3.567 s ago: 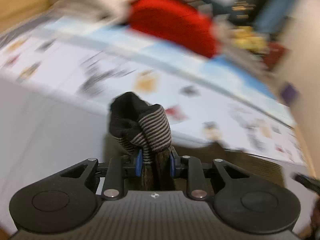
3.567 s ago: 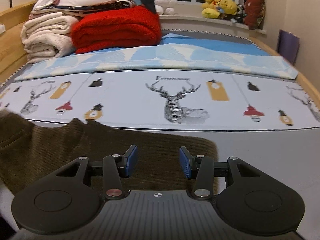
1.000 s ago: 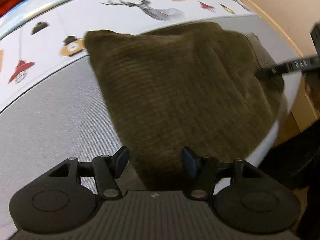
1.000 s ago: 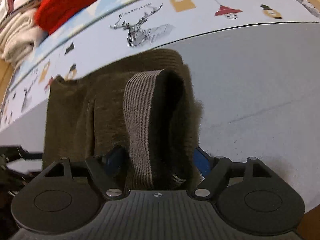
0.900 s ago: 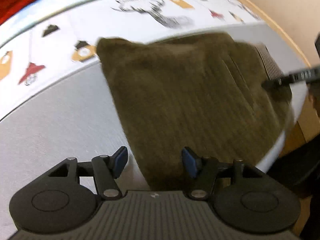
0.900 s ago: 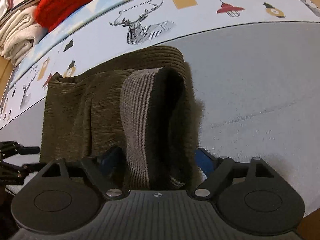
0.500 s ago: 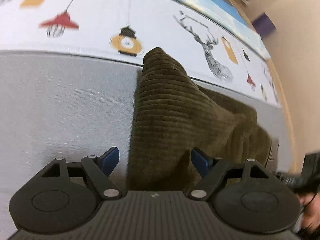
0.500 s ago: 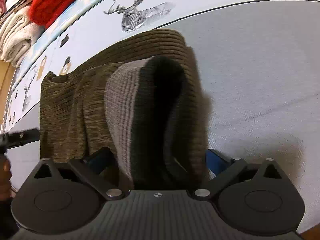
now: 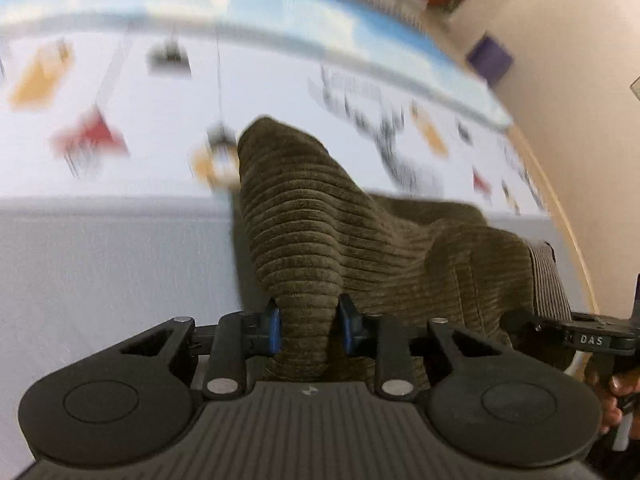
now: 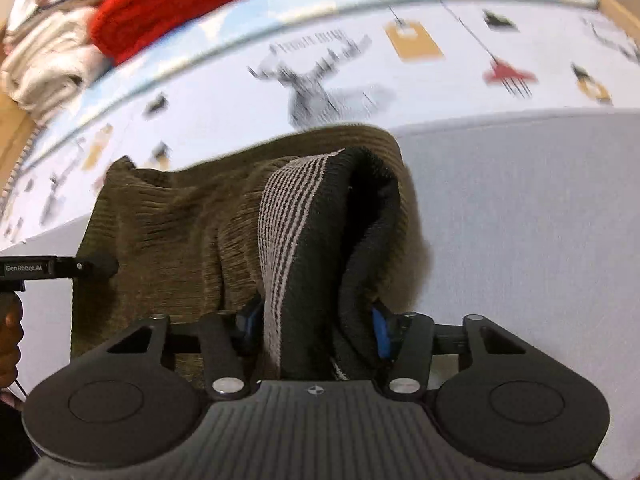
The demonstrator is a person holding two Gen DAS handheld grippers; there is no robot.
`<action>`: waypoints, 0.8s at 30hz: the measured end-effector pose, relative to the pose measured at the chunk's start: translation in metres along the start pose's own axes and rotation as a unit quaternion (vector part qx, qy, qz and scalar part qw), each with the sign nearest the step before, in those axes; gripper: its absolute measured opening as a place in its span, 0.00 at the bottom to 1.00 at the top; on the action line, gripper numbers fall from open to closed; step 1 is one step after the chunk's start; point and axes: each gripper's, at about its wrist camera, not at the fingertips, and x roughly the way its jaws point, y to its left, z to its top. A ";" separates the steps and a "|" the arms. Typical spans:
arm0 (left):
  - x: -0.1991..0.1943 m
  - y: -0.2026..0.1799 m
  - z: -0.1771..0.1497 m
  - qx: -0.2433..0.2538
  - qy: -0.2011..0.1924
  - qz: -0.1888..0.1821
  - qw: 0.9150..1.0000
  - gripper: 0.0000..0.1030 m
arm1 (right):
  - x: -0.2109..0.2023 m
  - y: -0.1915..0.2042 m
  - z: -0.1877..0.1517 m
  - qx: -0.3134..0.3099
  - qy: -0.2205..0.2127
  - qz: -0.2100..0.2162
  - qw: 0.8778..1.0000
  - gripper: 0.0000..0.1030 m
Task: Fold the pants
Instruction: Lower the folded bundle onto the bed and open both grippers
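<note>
Olive corduroy pants (image 9: 360, 240) lie bunched on the grey part of the bed. My left gripper (image 9: 310, 326) has a raised fold of corduroy between its blue pads. Its jaws are closing and both pads press the cloth. In the right wrist view the same pants (image 10: 168, 232) spread to the left. My right gripper (image 10: 316, 326) holds the striped grey and black waistband (image 10: 304, 232), which stands up in a loop. Its jaws are closing too, with both pads against the band. Each gripper's black finger shows at the edge of the other's view.
The bed sheet (image 10: 460, 80) has deer and lantern prints. A red blanket (image 10: 172, 4) and cream towels (image 10: 44, 64) are stacked at the head of the bed. The wooden bed edge (image 9: 568, 220) runs beside the wall. A person's hand (image 10: 8, 340) grips the left tool.
Both pairs of jaws have narrowed from wide apart onto the cloth. The corduroy fold and the waistband now stand lifted off the bed. The left view has swung and blurred.
</note>
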 end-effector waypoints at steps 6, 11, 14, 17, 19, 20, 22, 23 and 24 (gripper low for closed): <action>-0.051 0.043 0.024 -0.017 -0.094 0.051 0.994 0.29 | 0.005 0.062 0.031 -0.024 -0.086 0.061 0.994 0.49; -0.078 0.091 0.028 -0.061 -0.145 0.081 0.984 0.37 | 0.028 0.112 0.048 -0.050 -0.120 0.091 0.987 0.50; -0.079 0.116 0.031 -0.085 -0.137 0.139 0.977 0.40 | 0.065 0.128 0.058 -0.050 -0.076 0.067 0.994 0.59; -0.091 0.124 0.027 -0.089 -0.134 0.134 0.978 0.40 | 0.093 0.137 0.060 -0.078 -0.051 -0.042 0.995 0.62; -0.100 0.116 0.025 -0.065 -0.137 0.098 0.984 0.40 | 0.095 0.139 0.062 -0.079 -0.056 -0.077 0.992 0.62; -0.103 0.110 0.023 -0.046 -0.135 0.081 0.987 0.43 | 0.093 0.136 0.065 -0.063 -0.058 -0.063 0.994 0.63; -0.099 0.096 0.019 -0.004 -0.110 0.054 0.992 0.49 | 0.087 0.133 0.066 -0.043 -0.063 -0.030 0.997 0.63; -0.090 0.092 0.016 0.016 -0.083 0.047 0.995 0.57 | 0.087 0.133 0.064 -0.048 -0.061 -0.018 0.997 0.63; -0.076 0.088 0.011 0.034 -0.043 0.055 0.997 0.60 | 0.092 0.136 0.062 -0.066 -0.049 -0.019 0.996 0.63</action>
